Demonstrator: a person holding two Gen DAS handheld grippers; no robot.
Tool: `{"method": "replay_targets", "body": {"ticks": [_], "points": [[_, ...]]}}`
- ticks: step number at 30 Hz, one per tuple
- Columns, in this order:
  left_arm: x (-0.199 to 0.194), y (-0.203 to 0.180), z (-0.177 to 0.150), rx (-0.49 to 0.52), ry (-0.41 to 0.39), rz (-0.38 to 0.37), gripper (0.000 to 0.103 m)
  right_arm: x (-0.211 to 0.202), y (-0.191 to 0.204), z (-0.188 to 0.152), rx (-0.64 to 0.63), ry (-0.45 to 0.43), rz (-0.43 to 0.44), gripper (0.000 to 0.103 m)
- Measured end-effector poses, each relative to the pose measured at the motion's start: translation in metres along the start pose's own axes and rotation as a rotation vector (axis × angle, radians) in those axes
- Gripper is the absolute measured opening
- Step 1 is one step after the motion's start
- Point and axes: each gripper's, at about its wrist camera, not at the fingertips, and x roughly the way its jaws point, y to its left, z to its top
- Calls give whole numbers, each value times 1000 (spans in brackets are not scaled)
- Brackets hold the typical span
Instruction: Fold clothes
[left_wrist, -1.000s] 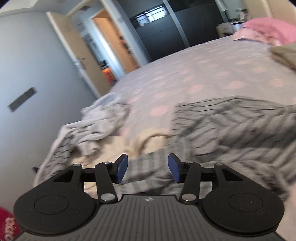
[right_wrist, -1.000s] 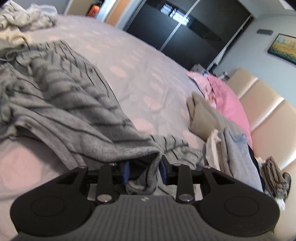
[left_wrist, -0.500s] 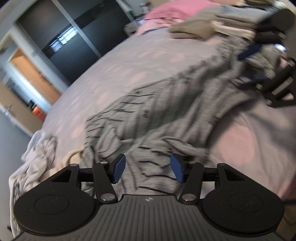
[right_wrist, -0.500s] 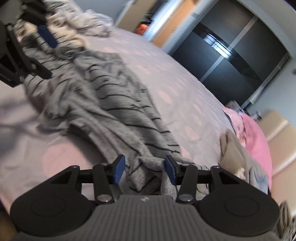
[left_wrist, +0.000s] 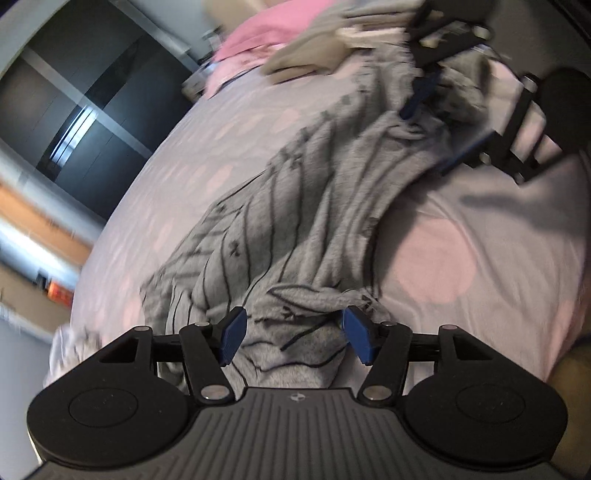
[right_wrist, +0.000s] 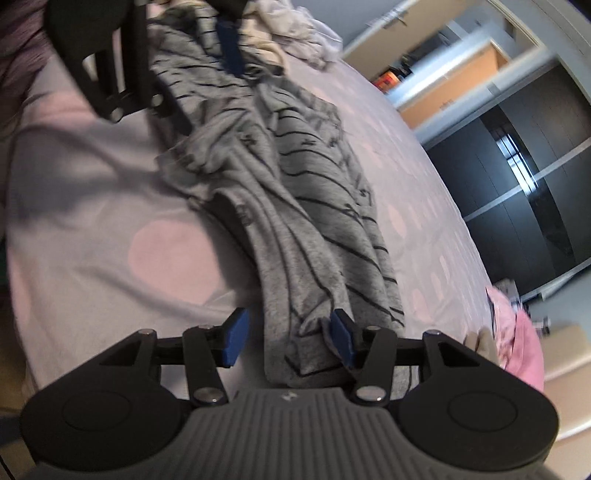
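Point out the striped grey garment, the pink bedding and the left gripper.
striped grey garment (right_wrist: 314, 206): right wrist view, mid-length folds.
pink bedding (left_wrist: 258, 40): left wrist view, its top.
left gripper (left_wrist: 293, 339): left wrist view, between its open fingertips.

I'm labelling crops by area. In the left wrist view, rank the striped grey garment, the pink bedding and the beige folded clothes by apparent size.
1. striped grey garment, by far.
2. pink bedding.
3. beige folded clothes, close to the bedding; both are far, blurred and partly cropped, so that order is unsure.

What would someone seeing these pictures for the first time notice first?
A rumpled grey garment with thin black stripes stretches across the lilac bedsheet with pale pink dots, one end at each gripper. The left gripper and right gripper both stand open around the fabric. Pink bedding lies beyond.
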Motion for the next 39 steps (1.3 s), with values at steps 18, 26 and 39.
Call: {"method": "replay_targets", "body": {"ticks": [18,26,39], "points": [[39,-21,-11,524,-98,35,53,3,-8,-51,-373,29,29,60],[58,-8,1,361,-16,-10,8,25,-11,-56,-376,35,-120,19],[67,116,-25,-412,186,36,5,42,-95,-42,286,86,-173,20]]}}
